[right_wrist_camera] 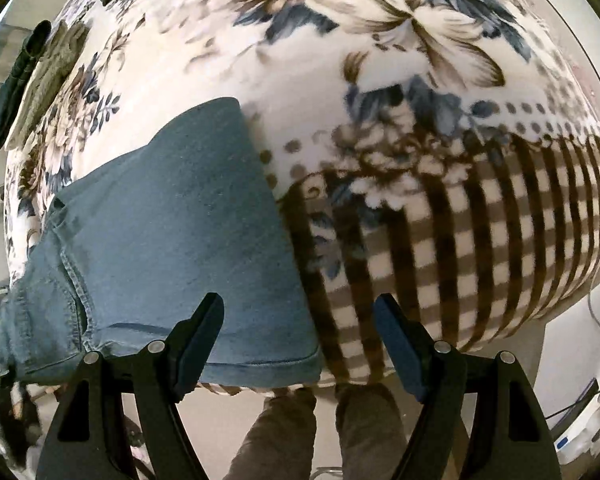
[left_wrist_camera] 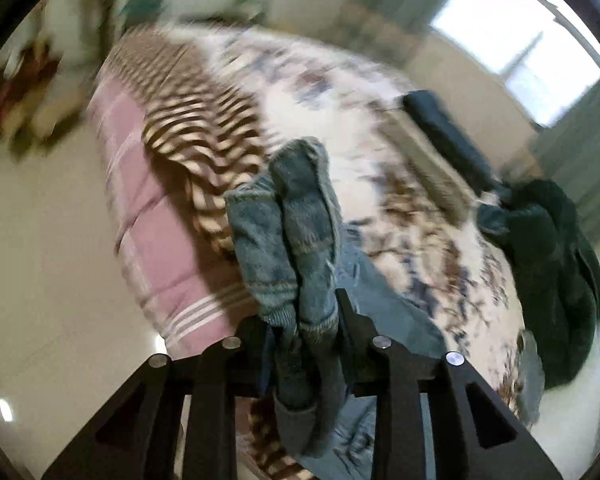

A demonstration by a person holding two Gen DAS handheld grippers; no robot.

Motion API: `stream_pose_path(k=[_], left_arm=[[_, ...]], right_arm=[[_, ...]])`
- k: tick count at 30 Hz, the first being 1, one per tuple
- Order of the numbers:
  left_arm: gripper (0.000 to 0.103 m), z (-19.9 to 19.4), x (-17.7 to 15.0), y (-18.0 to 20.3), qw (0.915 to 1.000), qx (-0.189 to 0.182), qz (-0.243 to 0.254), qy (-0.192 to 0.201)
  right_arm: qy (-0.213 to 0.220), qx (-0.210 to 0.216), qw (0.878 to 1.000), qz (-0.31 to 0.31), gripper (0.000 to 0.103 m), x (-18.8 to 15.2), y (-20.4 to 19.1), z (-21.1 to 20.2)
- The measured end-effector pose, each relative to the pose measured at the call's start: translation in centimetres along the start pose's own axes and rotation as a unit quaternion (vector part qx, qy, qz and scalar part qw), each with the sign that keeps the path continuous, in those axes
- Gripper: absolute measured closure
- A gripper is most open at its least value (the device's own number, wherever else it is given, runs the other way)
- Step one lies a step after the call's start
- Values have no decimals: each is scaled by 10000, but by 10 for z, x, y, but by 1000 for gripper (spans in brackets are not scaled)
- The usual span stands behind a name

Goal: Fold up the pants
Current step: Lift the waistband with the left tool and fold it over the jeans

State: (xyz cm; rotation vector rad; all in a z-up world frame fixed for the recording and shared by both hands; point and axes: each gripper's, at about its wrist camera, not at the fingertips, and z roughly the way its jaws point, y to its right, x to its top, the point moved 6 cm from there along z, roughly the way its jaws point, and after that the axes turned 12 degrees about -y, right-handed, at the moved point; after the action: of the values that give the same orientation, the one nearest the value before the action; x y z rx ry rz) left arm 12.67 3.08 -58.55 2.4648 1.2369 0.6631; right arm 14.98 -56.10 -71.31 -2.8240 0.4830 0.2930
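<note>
Left wrist view, motion-blurred: at left, a pink quilt (left_wrist_camera: 140,216) with pale stripes, hanging over the bed edge; beside it a fleece blanket (left_wrist_camera: 340,92) with brown-and-cream checks giving way to a blue-brown floral print. At centre, a bunched wad of blue denim pants (left_wrist_camera: 296,232), ribbed seams and faded weave showing, standing up out of the left gripper (left_wrist_camera: 300,312), black fingers closed tight on the cloth (hem end or waist end, cannot tell). At right, a crumpled dark green garment (left_wrist_camera: 548,264) on the blanket; a bright window (left_wrist_camera: 516,36) at upper right.

Right wrist view, sharper: dark green and grey-olive folded clothes (right_wrist_camera: 40,80) at upper left. Pants (right_wrist_camera: 172,240) spread flat and smooth across lower left, stitched seam and hem visible, lying on the same plush blanket (right_wrist_camera: 380,60). Right gripper (right_wrist_camera: 300,320) spread wide, holding nothing; left finger (right_wrist_camera: 204,320) over the denim near the hem, right finger over the checks. No readable writing in either view.
</note>
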Motion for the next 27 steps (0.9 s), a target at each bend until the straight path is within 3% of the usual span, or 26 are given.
stream_pose_path(k=[1, 3, 4, 8, 10, 14, 20, 22, 24, 27], left_arm=[[70, 8, 5, -14, 9996, -50, -263, -119], [43, 19, 13, -46, 9967, -65, -782, -199], [36, 22, 15, -58, 9948, -132, -982, -226], [24, 18, 30, -94, 9884, -282, -1490, -5], [23, 28, 41, -109, 9821, -527, -1807, -35], [21, 72, 43, -138, 9618, -902, -2511, -615], [21, 103, 35, -139, 9391, -1379, -2873, -1287], [24, 95, 34, -135, 9430, -1303, -2801, -1233], [63, 85, 36, -127, 9575, -1045, -2461, -1082], [79, 61, 42, -111, 9749, -879, -1930, -672]], right_arm=[[-3, -4, 10000, -38, 23, 3, -8, 2], [6, -26, 9999, -168, 23, 8, -26, 5], [18, -63, 9996, -257, 23, 10, -37, 5], [23, -191, 9983, -548, 23, 10, -73, 6], [17, -262, 9974, -670, 23, 8, -90, 7], [-70, -419, 9956, -829, 23, -3, -126, 17], [-262, -626, 9930, -963, 23, -26, -169, 41], [-304, -670, 9924, -990, 23, -33, -180, 47], [-320, -736, 9916, -1018, 23, -35, -190, 53], [-290, -753, 9917, -1004, 23, -37, -198, 56]])
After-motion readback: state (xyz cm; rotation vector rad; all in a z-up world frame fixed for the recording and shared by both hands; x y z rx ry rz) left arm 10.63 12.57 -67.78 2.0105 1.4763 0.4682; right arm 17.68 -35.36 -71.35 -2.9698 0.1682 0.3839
